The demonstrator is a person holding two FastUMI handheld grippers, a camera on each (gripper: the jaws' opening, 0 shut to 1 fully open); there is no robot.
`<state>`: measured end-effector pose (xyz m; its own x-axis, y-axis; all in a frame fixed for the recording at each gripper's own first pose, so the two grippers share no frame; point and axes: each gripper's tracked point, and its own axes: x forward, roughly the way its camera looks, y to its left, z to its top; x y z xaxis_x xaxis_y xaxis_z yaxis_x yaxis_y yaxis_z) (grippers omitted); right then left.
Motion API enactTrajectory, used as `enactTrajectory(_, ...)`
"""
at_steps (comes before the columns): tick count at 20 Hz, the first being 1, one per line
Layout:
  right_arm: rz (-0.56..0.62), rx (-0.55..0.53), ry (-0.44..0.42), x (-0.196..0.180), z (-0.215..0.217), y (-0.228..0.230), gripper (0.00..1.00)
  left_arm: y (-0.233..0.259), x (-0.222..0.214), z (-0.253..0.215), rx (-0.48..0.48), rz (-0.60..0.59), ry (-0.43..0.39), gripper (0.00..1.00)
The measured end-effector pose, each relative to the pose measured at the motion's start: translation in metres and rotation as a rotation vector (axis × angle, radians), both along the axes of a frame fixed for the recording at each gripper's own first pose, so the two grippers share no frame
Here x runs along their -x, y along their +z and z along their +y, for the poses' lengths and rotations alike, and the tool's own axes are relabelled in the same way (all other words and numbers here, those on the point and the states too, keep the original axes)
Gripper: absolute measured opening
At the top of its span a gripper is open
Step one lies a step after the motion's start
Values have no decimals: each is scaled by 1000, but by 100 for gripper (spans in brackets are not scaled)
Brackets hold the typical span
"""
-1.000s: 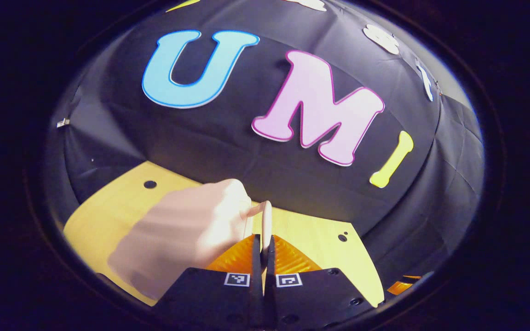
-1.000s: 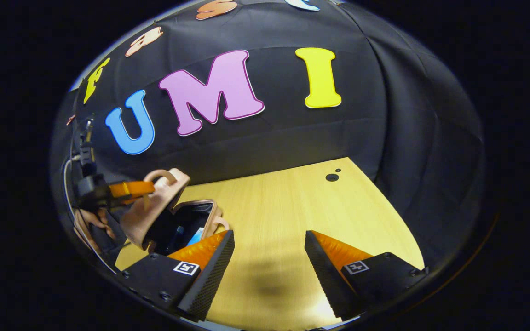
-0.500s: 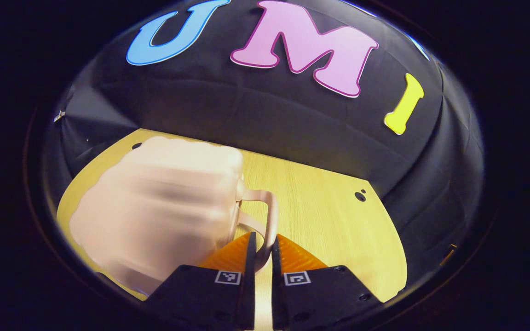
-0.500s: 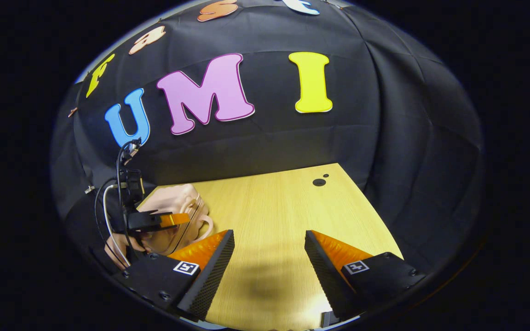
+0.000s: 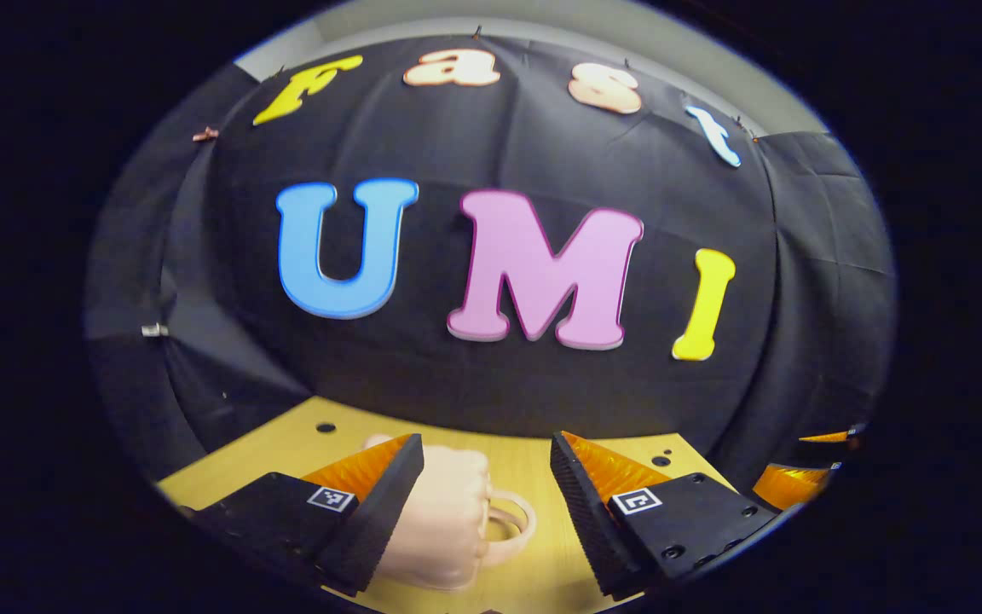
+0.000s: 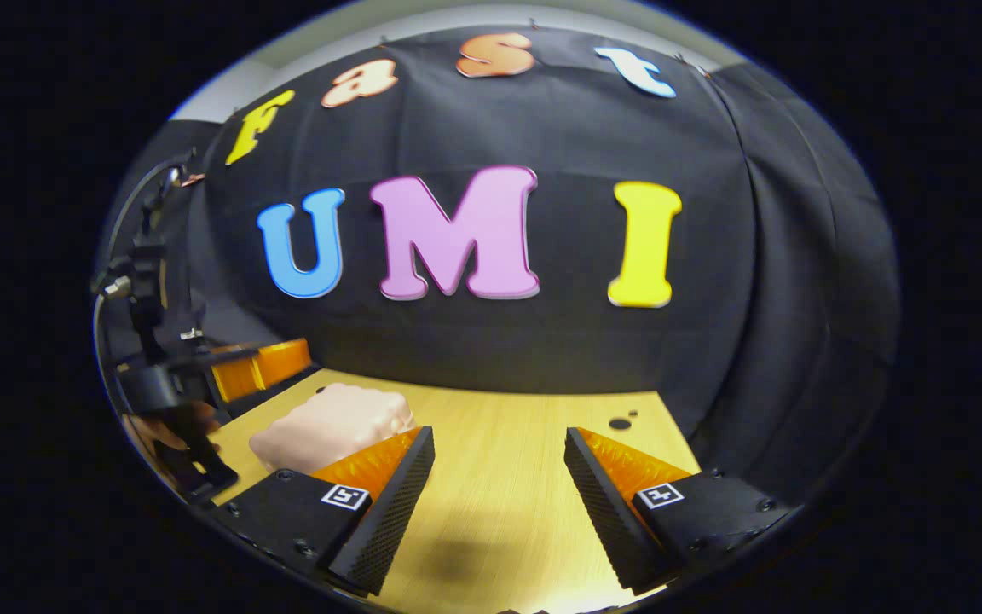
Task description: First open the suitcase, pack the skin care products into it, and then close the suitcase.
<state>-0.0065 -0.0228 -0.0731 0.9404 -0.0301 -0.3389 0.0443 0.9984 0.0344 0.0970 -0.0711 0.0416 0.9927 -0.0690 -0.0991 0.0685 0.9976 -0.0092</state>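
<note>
Suitcase [image 5: 444, 529] lies closed near worktop [image 5: 534, 456] left edge, under my left hand-held gripper [image 5: 487, 490]; jaws apart, nothing held.

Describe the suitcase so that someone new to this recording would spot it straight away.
Start from the yellow wooden table in front of the black cloth wall. The suitcase lies on its left part in the right gripper view, beside the left claw. It is a small, pale pink, rounded case, shut, with a loop handle at one end.
</note>
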Motion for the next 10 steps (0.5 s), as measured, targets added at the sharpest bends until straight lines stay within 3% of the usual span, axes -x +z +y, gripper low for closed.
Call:
enactTrajectory(2,-94,36,7,-8,13,28,97,31,23,13,-44,-62,2,94)
enactTrajectory(5,-210,83,2,-16,26,59,97,38,38,21,-66,-62,-8,96)
enactTrajectory(10,-232,10,-19,-11,52,56,96,36,36,20,-62,-40,-20,96)
